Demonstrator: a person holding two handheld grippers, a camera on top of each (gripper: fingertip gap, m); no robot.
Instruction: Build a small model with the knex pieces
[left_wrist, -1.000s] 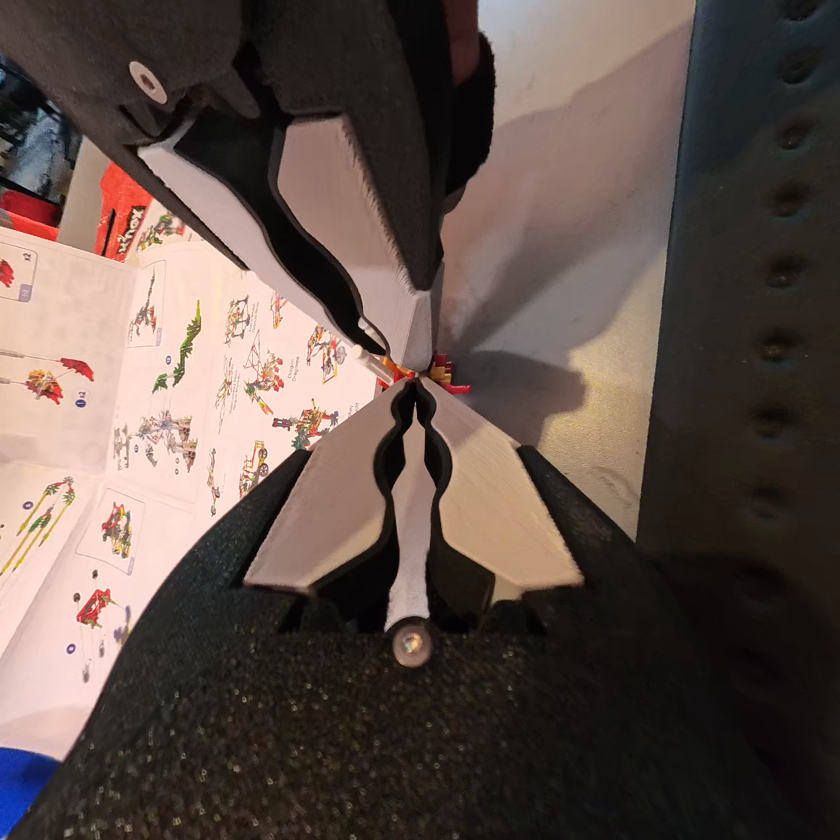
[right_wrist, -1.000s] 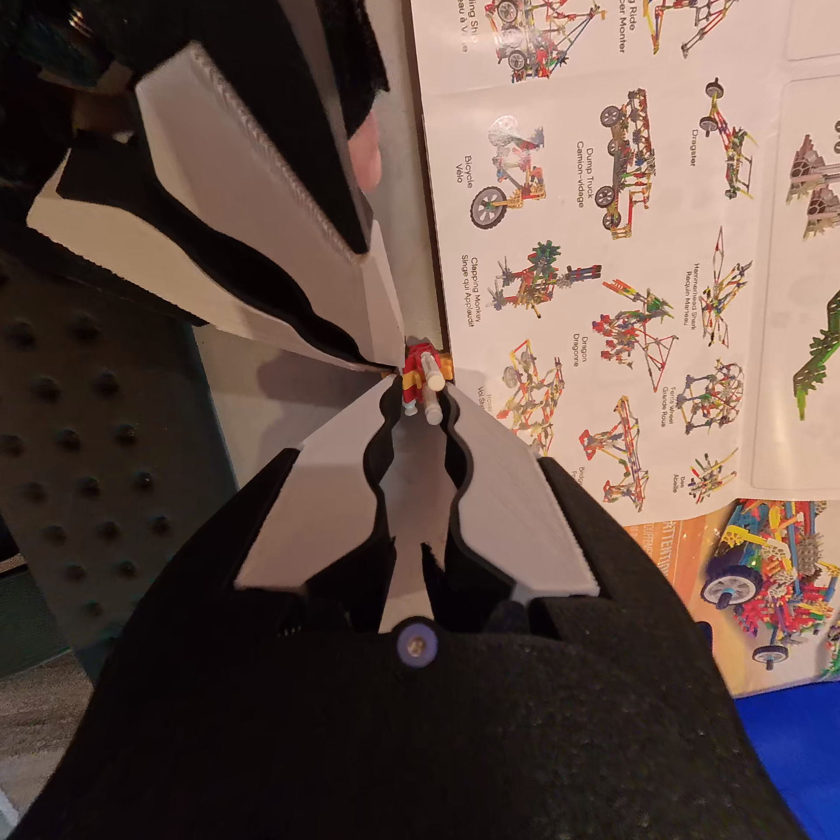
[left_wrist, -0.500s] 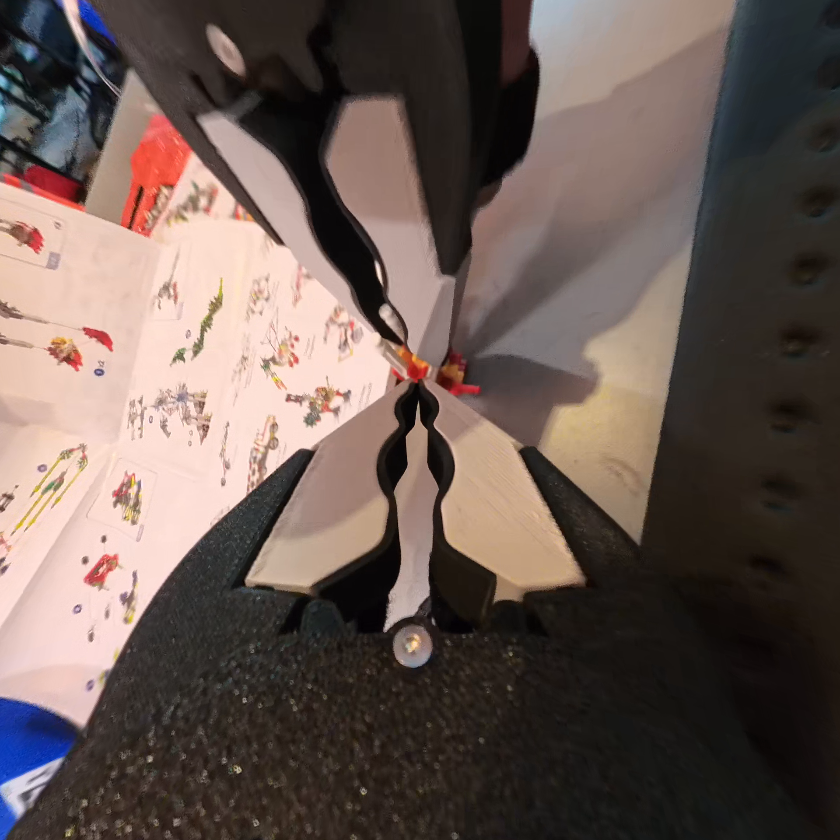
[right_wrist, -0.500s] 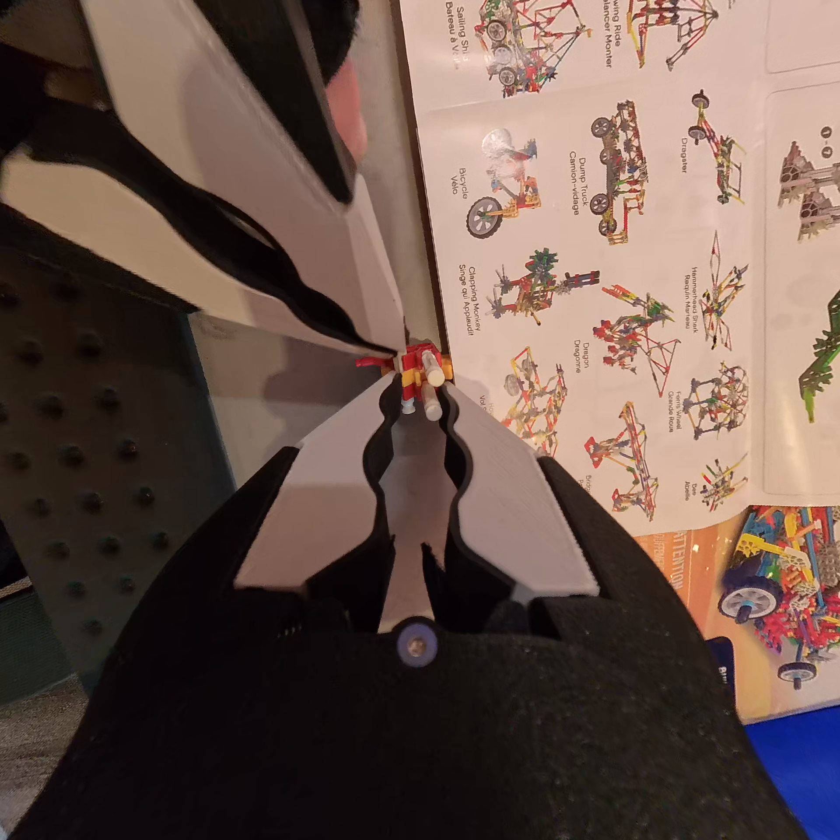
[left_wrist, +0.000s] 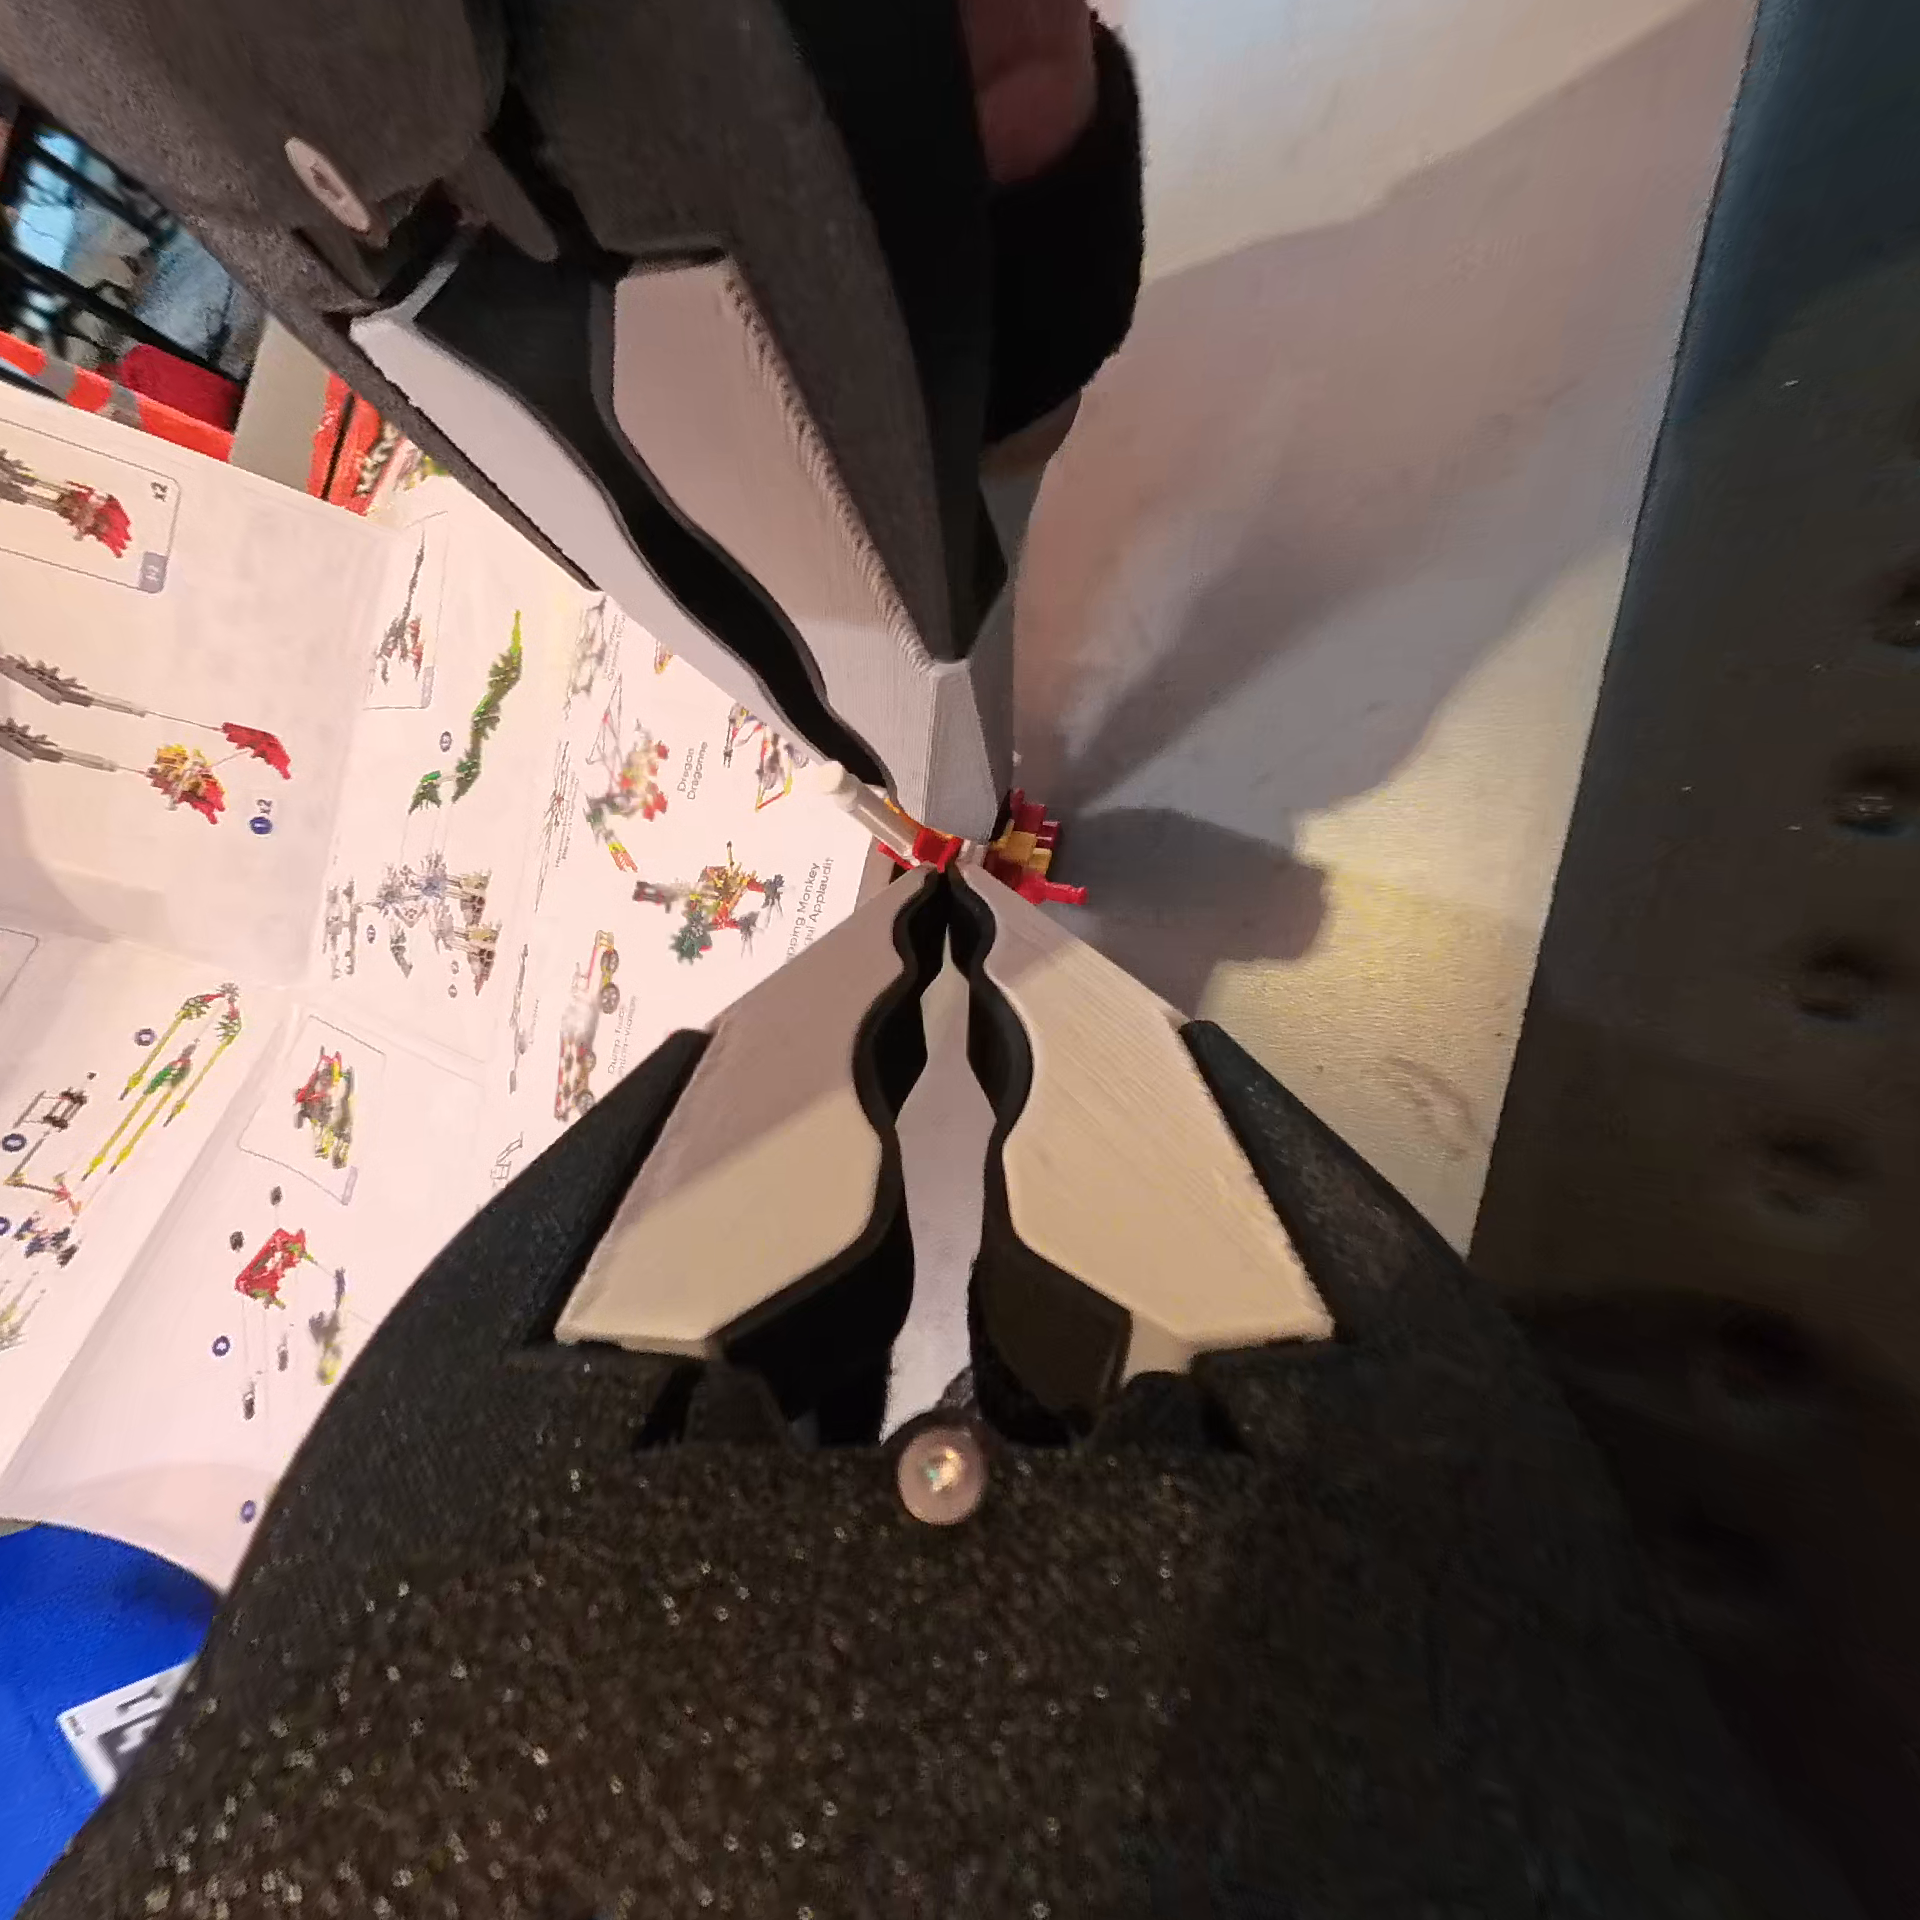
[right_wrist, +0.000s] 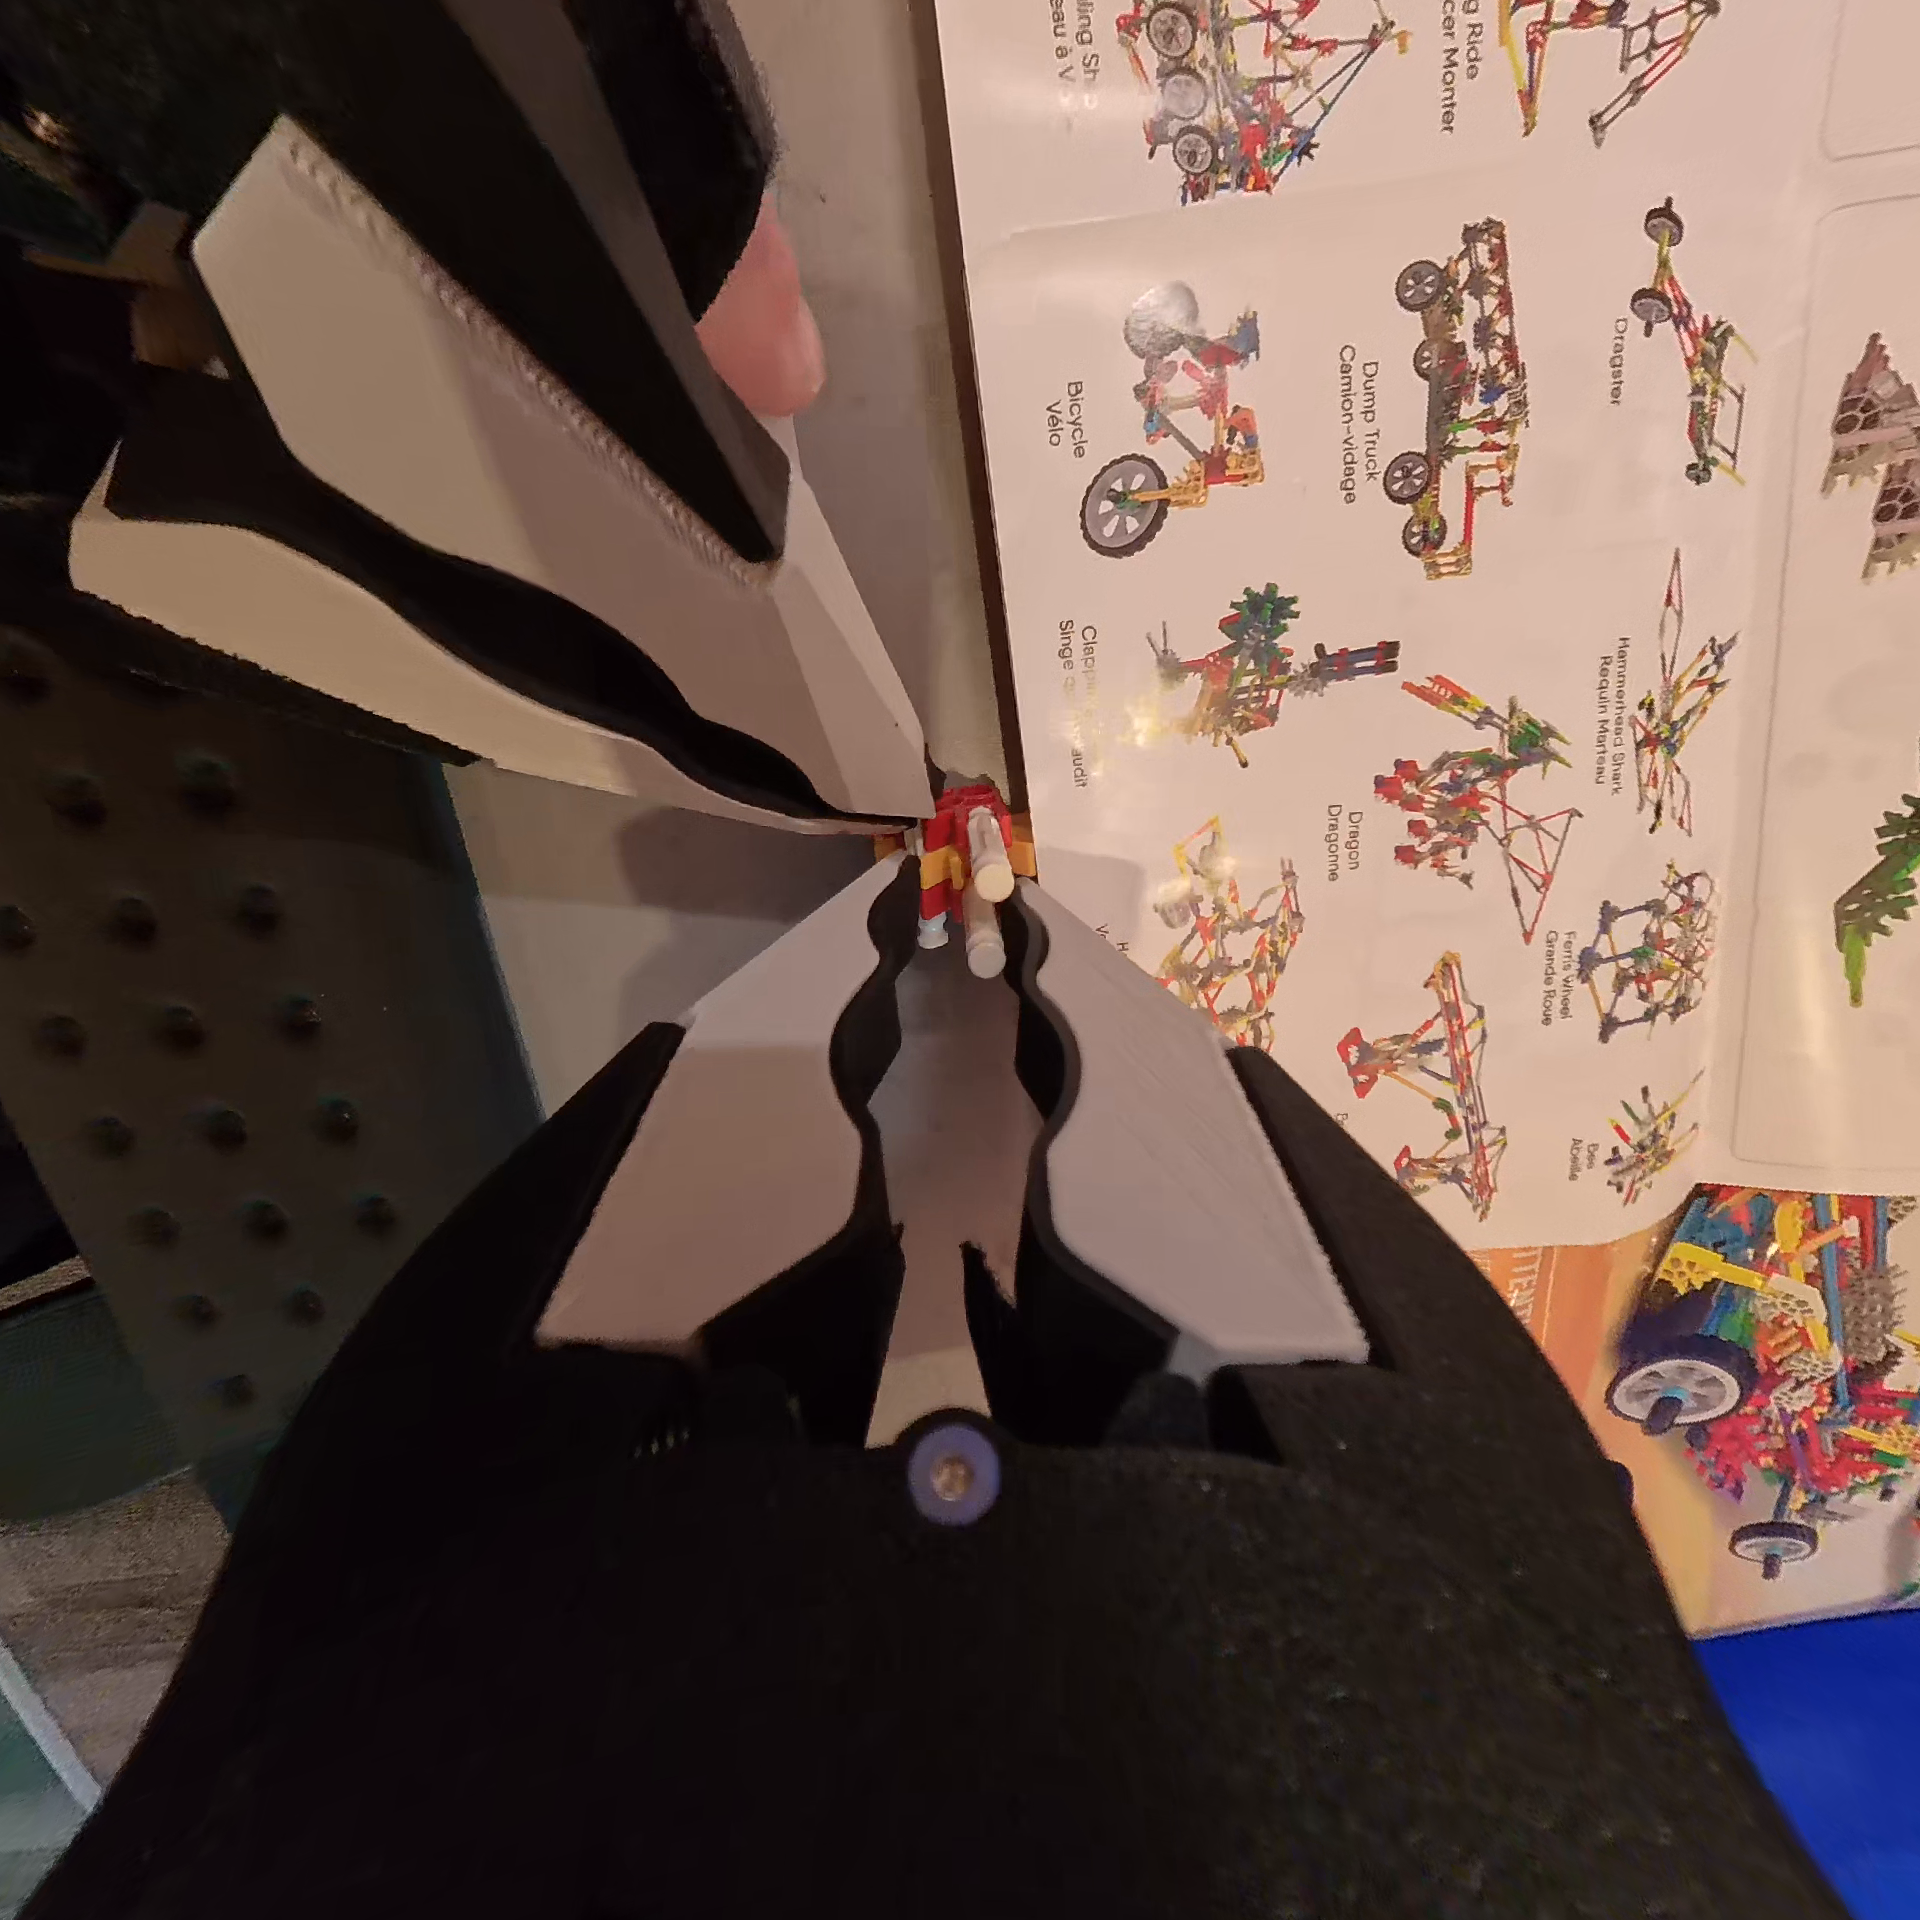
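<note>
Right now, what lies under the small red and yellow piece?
Pale tabletop and the edge of the printed sheet show beneath the piece; the left tongs and right tongs hide the spot directly under it.

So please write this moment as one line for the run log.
left claw: shut on small toy assembly | right claw: shut on small toy assembly | below: instruction sheet

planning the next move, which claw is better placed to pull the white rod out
Right, likely: the right claw is shut on the white rod; the left claw only pinches the red connector.
</note>
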